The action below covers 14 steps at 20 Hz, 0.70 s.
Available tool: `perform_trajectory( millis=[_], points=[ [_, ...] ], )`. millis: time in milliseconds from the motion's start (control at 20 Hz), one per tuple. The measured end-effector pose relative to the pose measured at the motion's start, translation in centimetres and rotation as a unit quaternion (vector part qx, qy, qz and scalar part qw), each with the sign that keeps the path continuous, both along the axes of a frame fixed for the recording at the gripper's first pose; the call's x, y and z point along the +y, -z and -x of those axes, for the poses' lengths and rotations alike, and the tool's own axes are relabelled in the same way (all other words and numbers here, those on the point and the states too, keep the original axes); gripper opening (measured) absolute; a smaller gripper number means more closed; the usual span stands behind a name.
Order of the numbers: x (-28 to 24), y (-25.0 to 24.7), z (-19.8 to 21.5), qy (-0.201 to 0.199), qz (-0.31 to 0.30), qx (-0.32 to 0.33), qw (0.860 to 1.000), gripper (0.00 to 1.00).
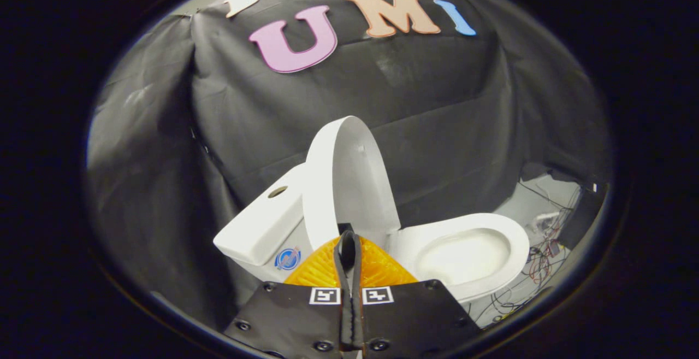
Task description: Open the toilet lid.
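One white toilet sits on the floor by the black cloth wall, and it is the biggest thing to see. Its tank is off to the left of the fingers, and the open bowl is off to the right. Between them, the toilet lid stands up tall, just ahead of the fingers, with its long side going up and down. It looks already open. Smallest of all, the gripper has its two fingers pressed together with nothing between them, close under the lid's bottom end; whether they touch it is hard to tell
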<state>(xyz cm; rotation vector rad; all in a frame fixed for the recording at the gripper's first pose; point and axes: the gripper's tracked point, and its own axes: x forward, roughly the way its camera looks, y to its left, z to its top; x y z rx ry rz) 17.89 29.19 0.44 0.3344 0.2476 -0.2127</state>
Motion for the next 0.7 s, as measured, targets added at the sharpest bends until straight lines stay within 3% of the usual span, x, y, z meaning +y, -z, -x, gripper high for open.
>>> perform_trajectory(
  millis=[250, 700],
  points=[
    [2.9, 0.0, -1.4, -0.009, 0.024, 0.005, 1.000, 0.01],
    [5.3, 0.3, -2.4, 0.026, 0.046, 0.005, 0.999, 0.03]
  ],
)
